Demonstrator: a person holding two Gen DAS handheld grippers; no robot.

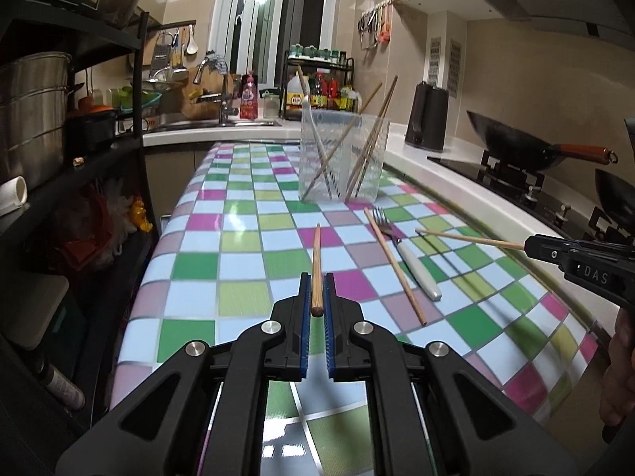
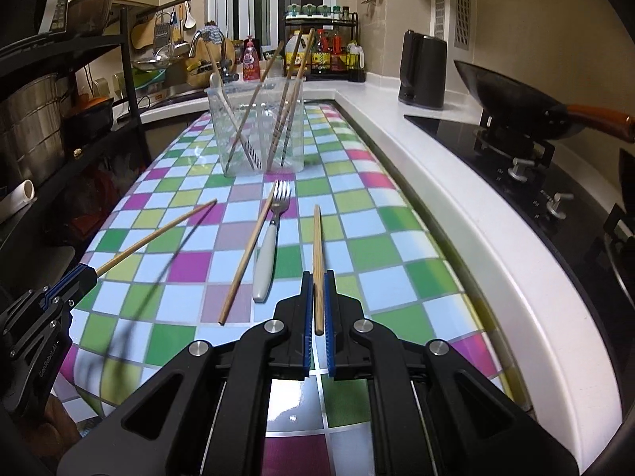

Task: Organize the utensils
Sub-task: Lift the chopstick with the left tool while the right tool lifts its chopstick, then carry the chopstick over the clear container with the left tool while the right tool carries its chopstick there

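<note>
Above the checkered tabletop (image 1: 246,246) I had both claws closed at once. My left gripper (image 1: 316,297) was clamped tight on a chopstick (image 1: 316,261), gripping it near its butt end with the tip pointing away toward the far edge. My right gripper (image 2: 316,301) was pinched just as tightly on a second chopstick (image 2: 317,254), held the same way. Each camera also caught the other claw from the side, with its stick jutting out over the cloth, clear of the surface as far as I could judge.

Near the far edge stood the clear plastic container (image 2: 258,131), upright. It already held several chopsticks leaning against its walls, some crossing one another, plus what looked like a white-handled utensil; I could not count them with certainty through the plastic.

Still lying loose on the tabletop, between the container and my grippers, were one more chopstick (image 2: 248,258) and a fork (image 2: 272,234) with a white handle, side by side and close to touching, the fork's tines pointing toward the container.

By my judgement the job was better than half done: several pieces were stowed, two were in hand waiting to be dropped in, and two remained to be picked up afterwards.
</note>
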